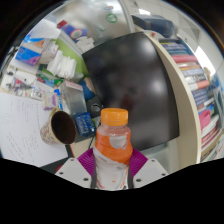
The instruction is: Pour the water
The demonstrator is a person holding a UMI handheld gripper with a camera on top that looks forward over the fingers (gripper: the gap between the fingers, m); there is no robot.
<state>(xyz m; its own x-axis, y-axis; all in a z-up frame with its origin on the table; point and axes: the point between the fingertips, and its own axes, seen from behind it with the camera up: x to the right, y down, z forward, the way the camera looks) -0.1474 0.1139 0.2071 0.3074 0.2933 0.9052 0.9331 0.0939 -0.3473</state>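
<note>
Your gripper (112, 165) is clamped on the bottle (113, 150), which stands upright between the pads with its orange cap (115, 117) on top; the brown mug (59, 127) lies just left and slightly farther (mouth tipped toward you)

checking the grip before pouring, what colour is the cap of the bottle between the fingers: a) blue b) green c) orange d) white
c, the bottle held upright between the gripper's pads has an orange cap, with a brown mug standing beside it.
</note>
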